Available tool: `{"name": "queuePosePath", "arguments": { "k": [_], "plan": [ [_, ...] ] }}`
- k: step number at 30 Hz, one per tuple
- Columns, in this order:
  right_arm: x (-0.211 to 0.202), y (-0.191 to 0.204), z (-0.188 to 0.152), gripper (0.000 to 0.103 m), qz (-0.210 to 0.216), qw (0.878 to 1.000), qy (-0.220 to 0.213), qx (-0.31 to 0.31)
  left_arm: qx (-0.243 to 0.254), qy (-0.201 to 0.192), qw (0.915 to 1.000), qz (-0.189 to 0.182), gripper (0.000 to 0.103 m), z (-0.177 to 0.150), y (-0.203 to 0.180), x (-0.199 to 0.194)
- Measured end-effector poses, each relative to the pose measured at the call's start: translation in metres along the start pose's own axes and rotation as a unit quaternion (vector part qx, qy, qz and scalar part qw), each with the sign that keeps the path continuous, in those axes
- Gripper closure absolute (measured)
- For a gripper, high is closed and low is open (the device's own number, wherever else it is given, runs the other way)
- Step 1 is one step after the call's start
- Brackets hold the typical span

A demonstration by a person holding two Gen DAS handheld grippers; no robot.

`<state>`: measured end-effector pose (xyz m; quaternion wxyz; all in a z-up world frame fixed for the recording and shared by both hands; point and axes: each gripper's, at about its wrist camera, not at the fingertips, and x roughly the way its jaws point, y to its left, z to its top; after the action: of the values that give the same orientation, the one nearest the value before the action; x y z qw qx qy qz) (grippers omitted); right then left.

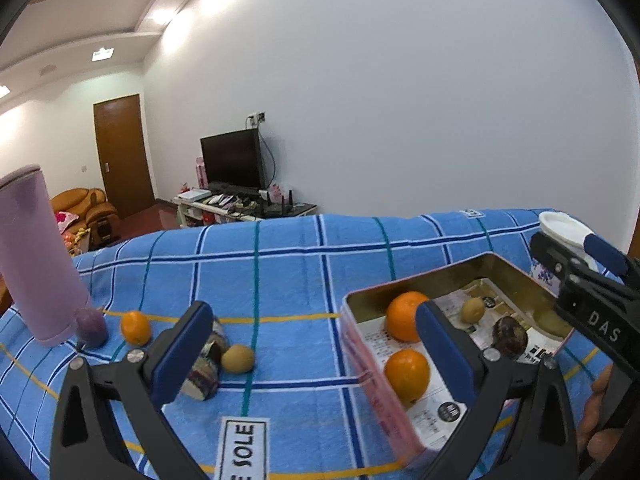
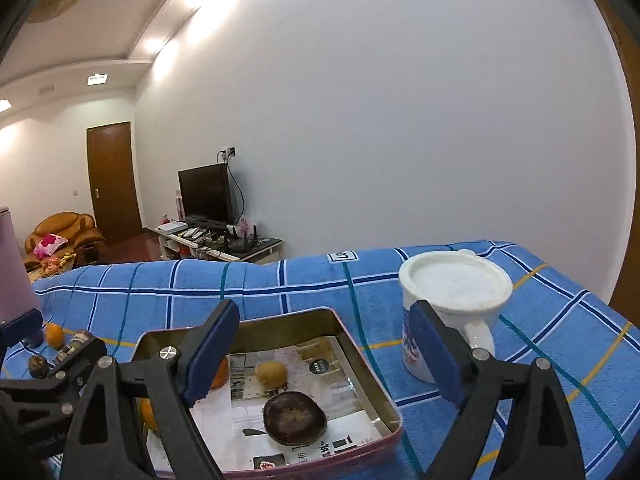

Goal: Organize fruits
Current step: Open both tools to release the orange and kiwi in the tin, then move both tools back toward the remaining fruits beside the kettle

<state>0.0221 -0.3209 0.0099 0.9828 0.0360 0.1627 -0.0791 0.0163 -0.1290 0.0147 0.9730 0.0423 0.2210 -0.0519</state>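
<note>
An open pink tin lined with printed paper holds two oranges, a kiwi and a dark brown fruit. My left gripper is open and empty above the cloth, at the tin's left edge. On the cloth to its left lie another orange, a kiwi and a purple fruit. My right gripper hangs open and empty over the tin, above its kiwi and dark fruit. One orange is half hidden by its left finger.
A tall purple tumbler stands at the far left. A patterned bundle lies by the loose kiwi. A white lidded mug stands just right of the tin. The blue checked cloth covers the table; the far edge drops to the room.
</note>
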Motion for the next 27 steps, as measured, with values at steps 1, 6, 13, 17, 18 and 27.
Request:
{"name": "queuePosePath", "arguments": {
  "k": [1, 6, 13, 17, 18, 27],
  "plan": [
    [0.0, 0.0, 0.0, 0.015, 0.001, 1.0, 0.002, 0.0, -0.001, 0.002, 1.0, 0.003, 0.0, -0.001, 0.003, 0.0],
    [-0.004, 0.009, -0.003, 0.015, 0.001, 1.0, 0.002, -0.012, 0.001, 0.0, 0.9998, 0.019, 0.0, -0.007, 0.018, -0.002],
    [-0.011, 0.019, -0.004, 0.015, -0.002, 1.0, -0.01, -0.013, 0.001, 0.005, 0.9992, 0.04, 0.0, -0.014, 0.036, -0.004],
    [-0.013, 0.026, -0.006, 0.015, -0.007, 1.0, -0.007, -0.012, -0.004, 0.01, 0.9989, 0.046, 0.0, -0.016, 0.048, -0.005],
    [-0.014, 0.027, -0.006, 0.015, -0.008, 1.0, -0.005, -0.012, -0.004, 0.01, 0.9988, 0.047, 0.0, -0.016, 0.05, -0.006],
    [-0.014, 0.051, -0.01, 0.015, -0.004, 1.0, 0.014, -0.016, -0.011, 0.017, 0.9982, 0.057, 0.0, -0.02, 0.07, -0.007]
  ]
}}
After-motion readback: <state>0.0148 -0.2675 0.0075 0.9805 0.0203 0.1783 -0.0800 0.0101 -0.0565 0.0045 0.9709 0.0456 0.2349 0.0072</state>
